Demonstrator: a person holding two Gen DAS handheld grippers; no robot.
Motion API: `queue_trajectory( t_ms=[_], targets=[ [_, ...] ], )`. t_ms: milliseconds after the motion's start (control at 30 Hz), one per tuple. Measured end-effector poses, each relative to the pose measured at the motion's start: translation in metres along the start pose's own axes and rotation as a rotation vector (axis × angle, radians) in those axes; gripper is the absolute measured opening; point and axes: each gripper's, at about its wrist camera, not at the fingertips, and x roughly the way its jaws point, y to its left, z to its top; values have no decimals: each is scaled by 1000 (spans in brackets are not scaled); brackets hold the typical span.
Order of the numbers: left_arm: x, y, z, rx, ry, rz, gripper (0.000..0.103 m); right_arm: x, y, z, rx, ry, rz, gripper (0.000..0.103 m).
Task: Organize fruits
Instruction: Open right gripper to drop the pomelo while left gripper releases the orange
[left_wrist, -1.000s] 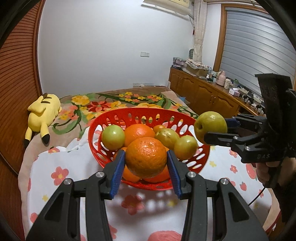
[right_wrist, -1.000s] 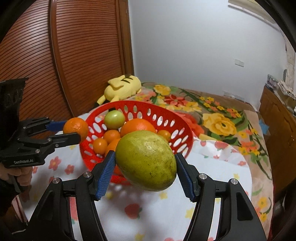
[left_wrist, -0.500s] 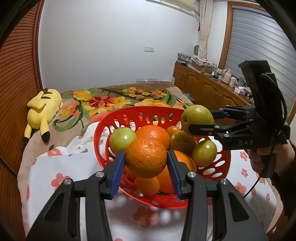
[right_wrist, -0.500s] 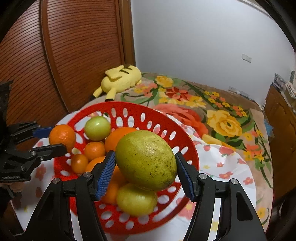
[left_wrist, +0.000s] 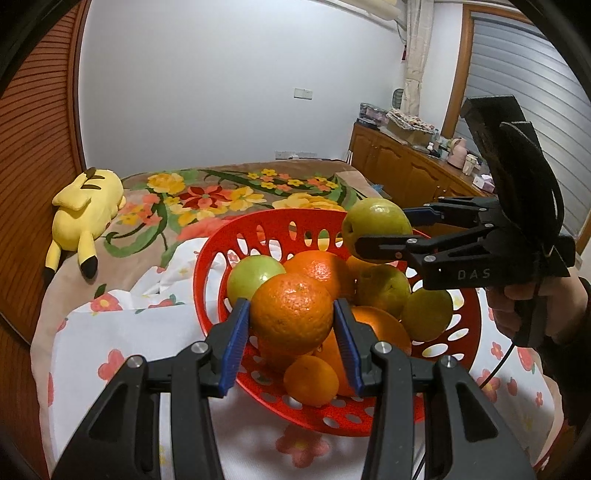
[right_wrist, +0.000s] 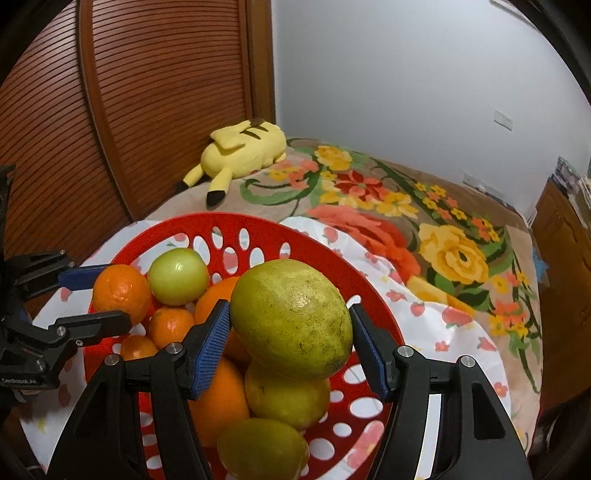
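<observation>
A red perforated basket (left_wrist: 258, 229) (right_wrist: 221, 225) on a flowered white cloth holds several oranges and green fruits. My left gripper (left_wrist: 291, 314) is shut on an orange (left_wrist: 291, 317) and holds it over the basket's near left side; it also shows in the right wrist view (right_wrist: 103, 299) with the orange (right_wrist: 120, 291). My right gripper (right_wrist: 291, 325) is shut on a large yellow-green citrus fruit (right_wrist: 291, 319) above the fruit pile; in the left wrist view it (left_wrist: 380, 229) holds that fruit (left_wrist: 375, 221) over the basket's right rim.
A yellow plush toy (left_wrist: 86, 206) (right_wrist: 240, 151) lies on the flowered bedspread (left_wrist: 229, 192) beyond the basket. A slatted wooden wall (right_wrist: 129, 110) stands at the left. A wooden cabinet with small items (left_wrist: 406, 166) stands at the right.
Both grippers have moved forward with their fruits, from beside the basket to over it. Both stay shut on their fruits.
</observation>
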Motion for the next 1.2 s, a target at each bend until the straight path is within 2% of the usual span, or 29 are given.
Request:
queue_trajectory(
  t_ms=[333, 733, 867, 1200],
  targets=[
    [2, 1, 0, 0, 2, 1, 44, 10, 5, 0, -11, 30, 0, 66],
    [6, -2, 1, 6, 14, -2, 44, 10, 5, 0, -7, 27, -2, 67],
    [9, -3, 1, 7, 17, -2, 44, 3, 5, 1, -15, 4, -18, 70],
    [15, -9, -3, 14, 32, 3, 45, -19, -1, -10, 12, -30, -27, 71]
  ],
)
